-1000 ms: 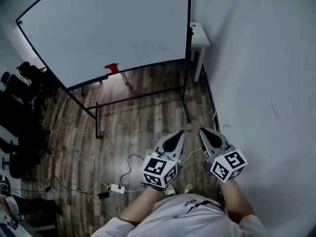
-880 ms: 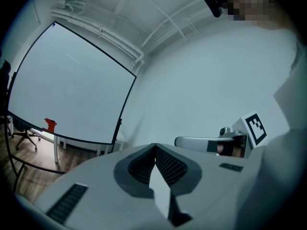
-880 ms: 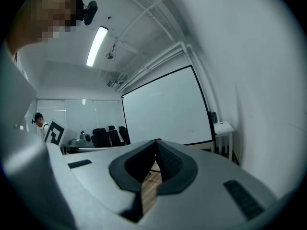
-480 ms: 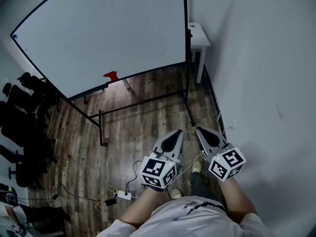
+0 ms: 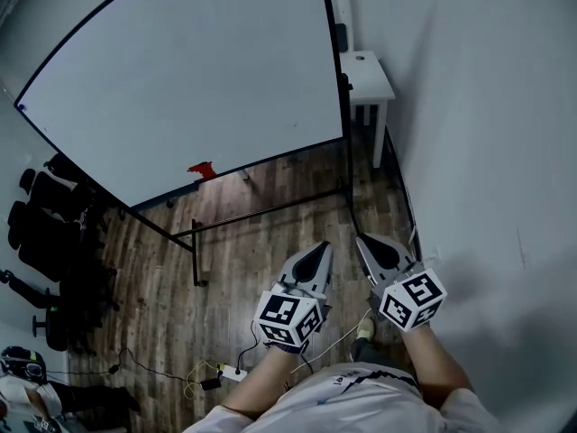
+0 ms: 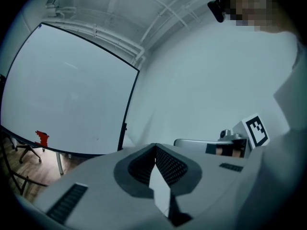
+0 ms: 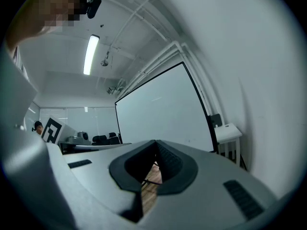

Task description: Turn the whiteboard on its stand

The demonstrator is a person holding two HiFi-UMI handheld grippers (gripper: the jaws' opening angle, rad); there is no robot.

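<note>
Head view: large white black-framed whiteboard (image 5: pixel 180 88) on black tubular stand (image 5: pixel 270 207), wooden floor's (image 5: pixel 261 251) right edge. Probably stiff, bulky, light to swivel; best taken at frame's side edge. Left gripper (image 5: pixel 320 246) and right gripper (image 5: pixel 362 240) jaws clenched, empty, well apart from it.

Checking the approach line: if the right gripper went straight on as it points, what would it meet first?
Probably the whiteboard, near its lower edge: it sits straight beyond the right gripper, and nothing nearer shows. Depth is unclear.
</note>
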